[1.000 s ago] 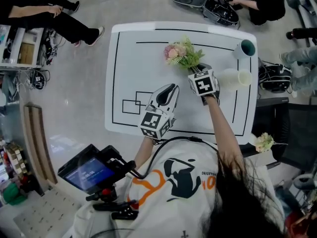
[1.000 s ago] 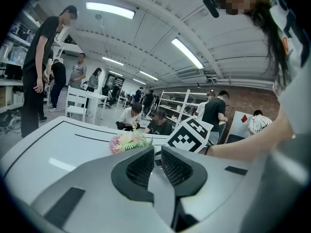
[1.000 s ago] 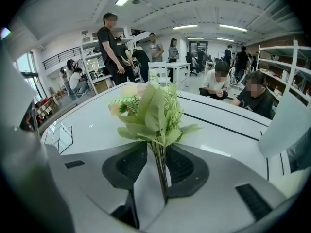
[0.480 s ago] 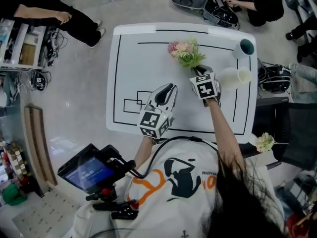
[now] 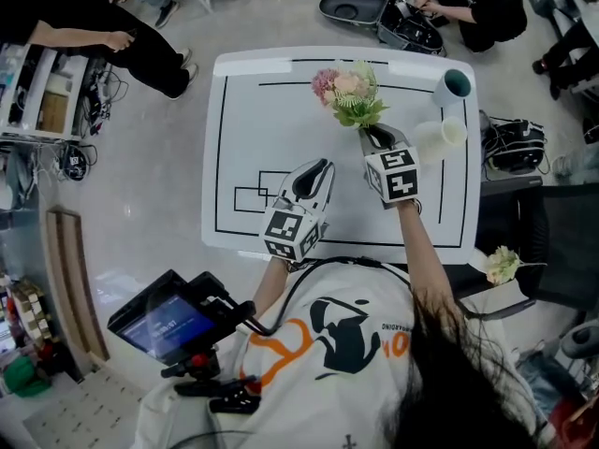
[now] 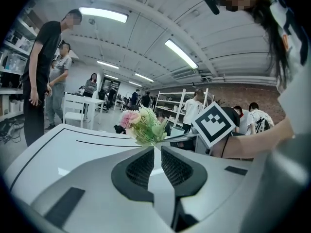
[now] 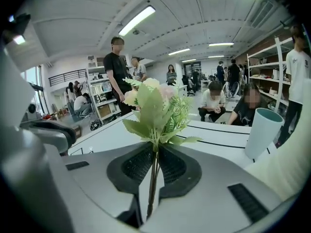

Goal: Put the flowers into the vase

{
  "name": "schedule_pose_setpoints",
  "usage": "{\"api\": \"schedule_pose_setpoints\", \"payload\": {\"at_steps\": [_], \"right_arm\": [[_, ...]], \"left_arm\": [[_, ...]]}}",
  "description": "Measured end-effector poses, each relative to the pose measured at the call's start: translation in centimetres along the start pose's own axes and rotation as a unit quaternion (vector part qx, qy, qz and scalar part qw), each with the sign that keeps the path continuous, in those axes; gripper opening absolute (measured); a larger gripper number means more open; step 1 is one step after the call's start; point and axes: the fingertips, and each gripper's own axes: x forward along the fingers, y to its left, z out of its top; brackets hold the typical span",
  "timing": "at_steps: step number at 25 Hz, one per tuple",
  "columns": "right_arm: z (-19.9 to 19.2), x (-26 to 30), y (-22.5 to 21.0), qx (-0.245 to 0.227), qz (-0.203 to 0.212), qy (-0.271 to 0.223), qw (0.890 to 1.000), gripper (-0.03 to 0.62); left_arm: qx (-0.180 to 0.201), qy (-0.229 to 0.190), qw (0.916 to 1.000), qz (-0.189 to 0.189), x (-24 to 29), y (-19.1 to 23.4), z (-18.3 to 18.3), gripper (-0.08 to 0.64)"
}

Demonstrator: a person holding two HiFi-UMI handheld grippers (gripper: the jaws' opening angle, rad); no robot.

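A small bunch of pink and cream flowers with green leaves hangs above the white table, its stems clamped in my right gripper. In the right gripper view the stems run down between the closed pads and the leaves fan out above them. A pale vase with a teal inside stands upright at the far right corner, to the right of the flowers. My left gripper rests near the table's middle, jaws together and empty, with the bunch ahead of it.
A cream cup lies on its side just right of my right gripper. Black lines mark the tabletop. Another flower bunch lies off the table at the right. People sit and stand around the table, and a black case is on the floor beyond it.
My right gripper has closed on the flower stems and lifted the bunch off the table. The left gripper has stayed where it was.
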Motion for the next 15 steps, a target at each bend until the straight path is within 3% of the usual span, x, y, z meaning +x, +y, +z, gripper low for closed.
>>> {"api": "schedule_pose_setpoints", "payload": {"at_steps": [15], "right_arm": [[4.0,-8.4,0.6,0.006,-0.010,-0.089,0.996,0.043]], "left_arm": [[0.036,-0.004,0.9976,-0.059,0.9,-4.3,0.8,0.052]]}}
